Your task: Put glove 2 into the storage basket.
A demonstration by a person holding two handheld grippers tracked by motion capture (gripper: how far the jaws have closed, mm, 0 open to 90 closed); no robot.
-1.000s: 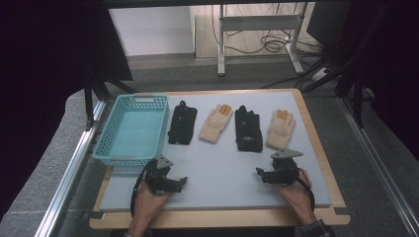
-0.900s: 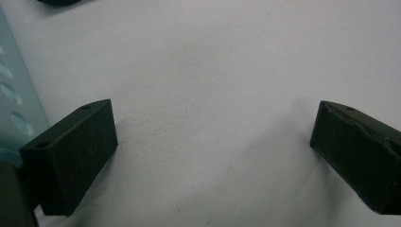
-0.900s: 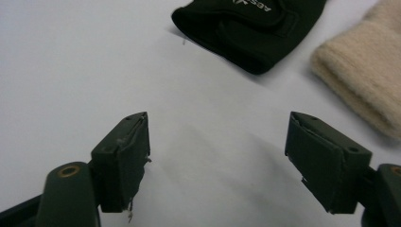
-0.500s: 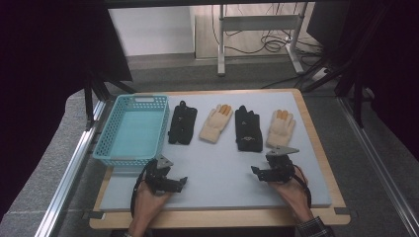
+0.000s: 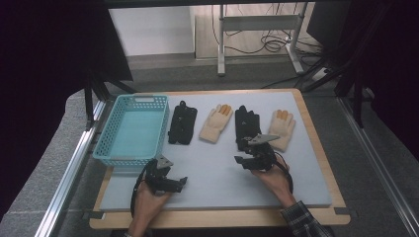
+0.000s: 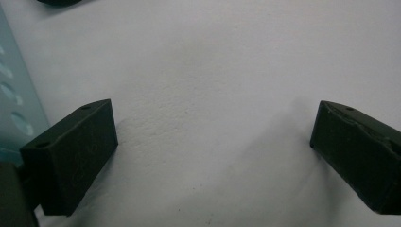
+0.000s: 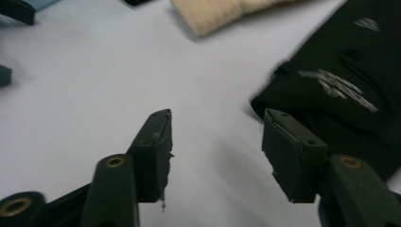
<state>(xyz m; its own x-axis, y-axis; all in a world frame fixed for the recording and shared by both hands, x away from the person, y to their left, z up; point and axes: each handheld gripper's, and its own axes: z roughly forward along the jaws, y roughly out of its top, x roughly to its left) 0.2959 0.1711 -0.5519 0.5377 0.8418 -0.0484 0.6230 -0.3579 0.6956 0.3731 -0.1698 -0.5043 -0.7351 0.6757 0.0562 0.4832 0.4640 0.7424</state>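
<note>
Two black and two beige gloves lie in a row at the back of the grey mat. From left to right they are a black glove (image 5: 182,123), a beige glove (image 5: 216,122), a black glove (image 5: 247,126) and a beige glove (image 5: 281,128). My right gripper (image 5: 241,160) hovers at the cuff of the right black glove (image 7: 350,94). Its jaws have just been closing and stand partly open (image 7: 217,127), with only bare mat between them. My left gripper (image 5: 182,182) rests near the front edge, open wide (image 6: 213,127) over the mat.
A light-blue plastic basket (image 5: 106,143) stands at the mat's left side, just behind my left gripper, and its wall (image 6: 14,104) is at the left edge of the left gripper view. A wooden rim (image 5: 316,133) borders the mat.
My right gripper has moved left and away from the person, up to the right black glove's cuff, and its jaws have narrowed. The left gripper has stayed put.
</note>
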